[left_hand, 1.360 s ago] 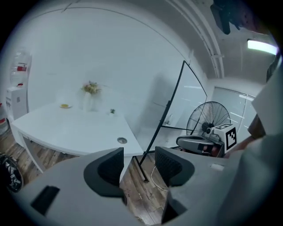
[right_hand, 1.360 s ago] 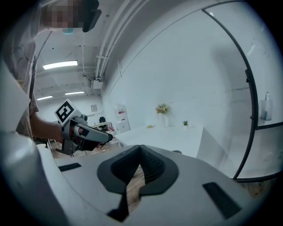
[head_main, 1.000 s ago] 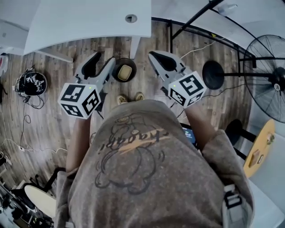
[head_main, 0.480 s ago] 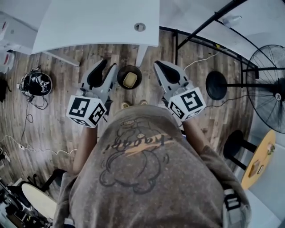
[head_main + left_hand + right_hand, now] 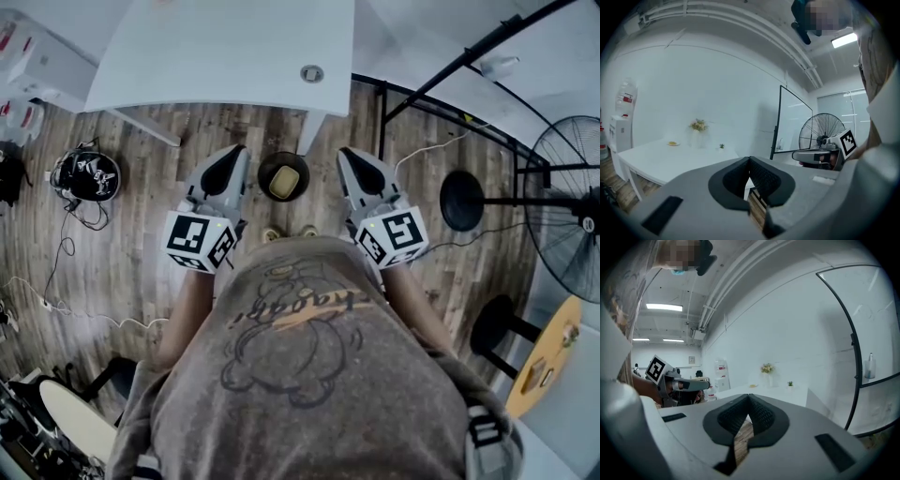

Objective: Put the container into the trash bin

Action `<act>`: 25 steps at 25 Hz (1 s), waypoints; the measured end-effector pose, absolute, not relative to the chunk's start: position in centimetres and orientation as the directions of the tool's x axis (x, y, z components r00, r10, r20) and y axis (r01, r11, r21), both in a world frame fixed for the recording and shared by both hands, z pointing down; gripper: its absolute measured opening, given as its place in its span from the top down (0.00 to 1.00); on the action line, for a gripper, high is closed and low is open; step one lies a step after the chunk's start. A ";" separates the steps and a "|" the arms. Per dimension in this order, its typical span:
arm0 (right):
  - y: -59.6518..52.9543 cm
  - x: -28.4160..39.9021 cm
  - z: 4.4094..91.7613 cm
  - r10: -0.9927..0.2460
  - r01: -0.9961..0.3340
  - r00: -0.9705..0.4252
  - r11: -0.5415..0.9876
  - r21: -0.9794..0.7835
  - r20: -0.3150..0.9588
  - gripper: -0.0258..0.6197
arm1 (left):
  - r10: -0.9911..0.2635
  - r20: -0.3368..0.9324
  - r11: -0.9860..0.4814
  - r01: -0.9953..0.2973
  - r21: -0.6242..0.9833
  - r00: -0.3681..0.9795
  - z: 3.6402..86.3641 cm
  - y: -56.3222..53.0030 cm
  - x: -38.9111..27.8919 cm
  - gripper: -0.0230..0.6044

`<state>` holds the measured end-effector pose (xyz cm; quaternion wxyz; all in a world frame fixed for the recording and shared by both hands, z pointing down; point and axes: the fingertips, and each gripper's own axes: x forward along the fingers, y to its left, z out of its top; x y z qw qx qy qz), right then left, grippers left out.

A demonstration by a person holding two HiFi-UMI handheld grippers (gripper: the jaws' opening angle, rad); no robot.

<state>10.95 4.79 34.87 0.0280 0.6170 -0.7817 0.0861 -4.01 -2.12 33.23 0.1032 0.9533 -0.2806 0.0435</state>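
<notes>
Seen from the head view, a dark, round trash bin [image 5: 263, 178] stands on the wood-plank floor [image 5: 141, 234], just in front of the edge of a white rectangular table [image 5: 225, 47] and beside its leg. A pale yellowish, squarish container [image 5: 285, 183] lies inside the trash bin, below its rim. The bin is flanked by the two grey hand-held grippers, each with a cube of square markers at its rear; both are held roughly level above the floor and neither touches the bin. The left gripper [image 5: 232, 157] is at the bin's left. In its own view its jaws [image 5: 749, 159] are seen pressed together at the tips, with nothing gripped between them; only floor and the table's edge show through the hollow behind the pads. The right gripper [image 5: 352, 161] is at the bin's right. Its jaws [image 5: 749, 397] are likewise closed tip to tip and hold nothing. The toes of two light shoes [image 5: 272, 232] are seen on the floor just short of the bin, above the person's grey printed shirt [image 5: 300, 375]. A black pedestal fan [image 5: 567, 220] stands well apart at the right, and a black rounded object [image 5: 86, 175] lies among cables on the floor at the left.
</notes>
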 end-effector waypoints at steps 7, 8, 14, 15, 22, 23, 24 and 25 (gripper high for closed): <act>5.0 11.3 36.8 -0.965 -0.976 -0.205 0.189 -0.111 0.164 0.96 | -0.531 0.138 -0.822 -0.548 0.156 0.836 35.1 -2.2 -3.9 0.96; 5.1 11.3 37.0 -0.965 -0.976 -0.204 0.187 -0.112 0.167 0.96 | -0.531 0.141 -0.821 -0.548 0.157 0.836 35.3 -2.2 -3.9 0.96; 5.6 11.2 37.8 -0.960 -0.977 -0.197 0.176 -0.121 0.200 0.96 | -0.535 0.151 -0.815 -0.555 0.166 0.831 36.0 -1.7 -4.3 0.96; 5.7 11.1 37.8 -0.957 -0.977 -0.198 0.175 -0.121 0.213 0.96 | -0.537 0.152 -0.814 -0.557 0.167 0.830 36.0 -1.7 -4.3 0.96; 5.8 11.6 37.2 -0.963 -0.976 -0.208 0.191 -0.107 0.173 0.97 | -0.550 0.160 -0.797 -0.572 0.196 0.820 36.1 -1.3 -4.8 0.96; 5.9 11.6 37.2 -0.962 -0.975 -0.209 0.193 -0.108 0.173 0.97 | -0.553 0.160 -0.793 -0.575 0.200 0.818 36.1 -1.2 -4.8 0.96; 6.0 11.6 37.1 -0.962 -0.975 -0.210 0.194 -0.108 0.173 0.97 | -0.556 0.159 -0.790 -0.578 0.204 0.816 36.1 -1.1 -4.8 0.96; 6.2 11.7 37.0 -0.962 -0.975 -0.210 0.194 -0.109 0.175 0.97 | -0.559 0.158 -0.787 -0.581 0.206 0.814 36.0 -1.1 -4.7 0.96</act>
